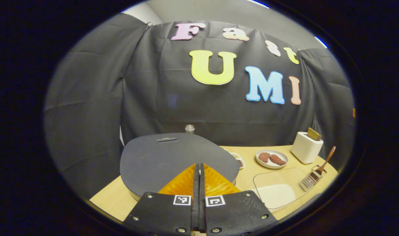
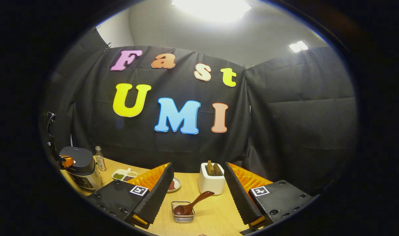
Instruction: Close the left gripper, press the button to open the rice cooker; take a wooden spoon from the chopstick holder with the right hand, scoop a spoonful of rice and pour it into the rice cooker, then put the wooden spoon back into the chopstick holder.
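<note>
The rice cooker (image 1: 173,160), lid down, sits low and centre in the left gripper view, right under our clenched left gripper (image 1: 198,170). We should keep it clenched and press squarely on the button, which we cannot make out. Bottom centre of the right gripper view, our released right gripper (image 2: 197,183) faces the wooden spoon (image 2: 192,204) in the chopstick holder (image 2: 183,214).

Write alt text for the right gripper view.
The right gripper hangs open above a wooden spoon lying in a wire chopstick holder on the table. A white toaster stands behind, the rice cooker far left.
</note>
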Demonstrator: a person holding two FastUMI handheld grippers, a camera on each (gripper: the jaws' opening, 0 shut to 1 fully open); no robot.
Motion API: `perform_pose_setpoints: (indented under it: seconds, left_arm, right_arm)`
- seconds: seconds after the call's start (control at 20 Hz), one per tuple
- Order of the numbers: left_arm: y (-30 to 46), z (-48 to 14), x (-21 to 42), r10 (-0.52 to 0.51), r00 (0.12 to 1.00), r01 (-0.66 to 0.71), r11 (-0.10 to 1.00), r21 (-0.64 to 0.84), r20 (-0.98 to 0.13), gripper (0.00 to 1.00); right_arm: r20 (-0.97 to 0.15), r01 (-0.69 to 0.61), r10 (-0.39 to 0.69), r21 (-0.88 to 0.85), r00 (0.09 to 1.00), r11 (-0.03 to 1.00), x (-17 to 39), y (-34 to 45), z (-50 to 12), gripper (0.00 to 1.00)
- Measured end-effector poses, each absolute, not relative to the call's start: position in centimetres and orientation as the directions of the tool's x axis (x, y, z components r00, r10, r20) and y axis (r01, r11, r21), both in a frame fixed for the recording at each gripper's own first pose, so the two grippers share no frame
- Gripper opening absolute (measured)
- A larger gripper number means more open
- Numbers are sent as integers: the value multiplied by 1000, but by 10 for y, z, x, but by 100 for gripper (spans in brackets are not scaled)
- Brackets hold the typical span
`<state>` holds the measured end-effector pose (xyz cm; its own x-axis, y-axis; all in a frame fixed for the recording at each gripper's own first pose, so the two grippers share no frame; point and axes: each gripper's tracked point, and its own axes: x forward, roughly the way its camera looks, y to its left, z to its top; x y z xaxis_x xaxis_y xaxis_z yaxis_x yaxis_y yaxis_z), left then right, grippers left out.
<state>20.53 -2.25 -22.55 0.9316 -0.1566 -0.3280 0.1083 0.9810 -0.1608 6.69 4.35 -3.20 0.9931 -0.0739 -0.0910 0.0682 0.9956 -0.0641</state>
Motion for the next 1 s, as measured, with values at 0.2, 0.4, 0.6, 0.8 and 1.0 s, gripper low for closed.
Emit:
perform_pose_setpoints:
  seconds: [0.2,0.4,0.6,0.8,1.0]
  left_arm:
    - [-15,-194,215,-150,948,110,982,-151,-279,1]
    - [-5,-159,229,-121,967,97,988,-116,-222,1]
    - [3,-136,232,-91,978,75,993,-90,-186,1]
    - [16,-85,223,-57,993,50,996,-73,-105,1]
    - [28,-40,206,-35,999,31,995,-95,-42,0]
  right_arm:
    - [-70,68,-73,-68,995,995,64,40,-26,98]
    - [-65,67,-70,-42,995,997,61,38,-24,98]
    - [-53,63,-65,-41,996,997,60,34,-22,98]
    - [-63,56,-56,-6,996,998,62,31,-26,98]
    - [-77,46,-44,25,996,999,71,26,-33,98]
